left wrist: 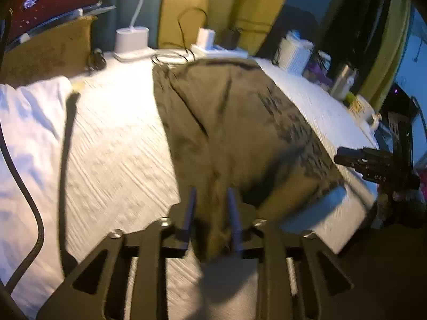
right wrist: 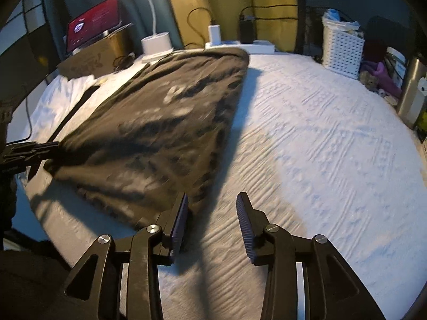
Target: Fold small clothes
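Note:
A dark olive-brown garment [left wrist: 226,122] with a dark print lies stretched along the white textured cover [left wrist: 112,144]. My left gripper [left wrist: 212,194] is shut on the garment's near edge, cloth bunched between its fingers and lifted a little. In the right wrist view the garment [right wrist: 160,122] lies to the left, and the left gripper [right wrist: 50,146] holds its left corner. My right gripper [right wrist: 213,200] is open and empty, just above the cover by the garment's near right edge. It also shows at the right edge of the left wrist view [left wrist: 344,157].
A white cloth [left wrist: 29,122] and a black strap [left wrist: 66,144] lie at the left. A lamp base [right wrist: 156,43], chargers and cables [right wrist: 213,33], a laptop [right wrist: 93,24] and a white basket [right wrist: 343,49] line the far edge. A metal bottle [right wrist: 411,88] stands at the right.

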### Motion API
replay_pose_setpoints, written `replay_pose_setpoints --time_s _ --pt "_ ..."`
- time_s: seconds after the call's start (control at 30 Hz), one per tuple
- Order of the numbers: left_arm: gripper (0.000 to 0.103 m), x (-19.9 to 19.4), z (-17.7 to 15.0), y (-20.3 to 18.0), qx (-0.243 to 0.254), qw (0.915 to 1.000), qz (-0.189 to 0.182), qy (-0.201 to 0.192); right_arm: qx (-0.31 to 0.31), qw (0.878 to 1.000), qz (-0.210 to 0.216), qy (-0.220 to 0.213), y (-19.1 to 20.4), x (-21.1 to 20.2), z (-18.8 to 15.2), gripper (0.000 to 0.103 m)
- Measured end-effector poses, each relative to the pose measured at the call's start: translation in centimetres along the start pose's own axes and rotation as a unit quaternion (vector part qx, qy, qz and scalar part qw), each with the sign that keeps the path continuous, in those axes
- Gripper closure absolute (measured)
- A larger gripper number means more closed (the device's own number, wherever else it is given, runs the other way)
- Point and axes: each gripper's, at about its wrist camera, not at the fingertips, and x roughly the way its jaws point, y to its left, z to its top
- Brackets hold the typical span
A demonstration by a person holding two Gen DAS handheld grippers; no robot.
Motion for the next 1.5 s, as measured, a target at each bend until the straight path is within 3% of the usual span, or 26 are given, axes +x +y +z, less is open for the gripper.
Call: replay_pose_setpoints --time_s 0.03,0.07,0.97,1.5 --pt "0.06 0.0 0.4 0.3 -0.003 1.0 0.001 -0.006 0.002 1.0 -0.001 -0.001 -0.3 0.1 0.5 0.063" --pt "0.059 0.1 0.9 0.5 -0.005 0.9999 0.001 -0.01 0.004 1.0 -0.004 -0.003 -0.6 0.2 0.9 0.063" --pt "0.059 10.2 12.3 0.9 -0.02 0.999 -0.011 -0.039 0.015 1.0 0.0 0.0 -4.7 7.9 12.7 0.062" --pt "0.059 13.8 14.4 3.5 -0.035 0.9986 -0.015 -0.036 0.059 0.998 0.027 -0.005 -7.3 13.5 19.1 0.062"
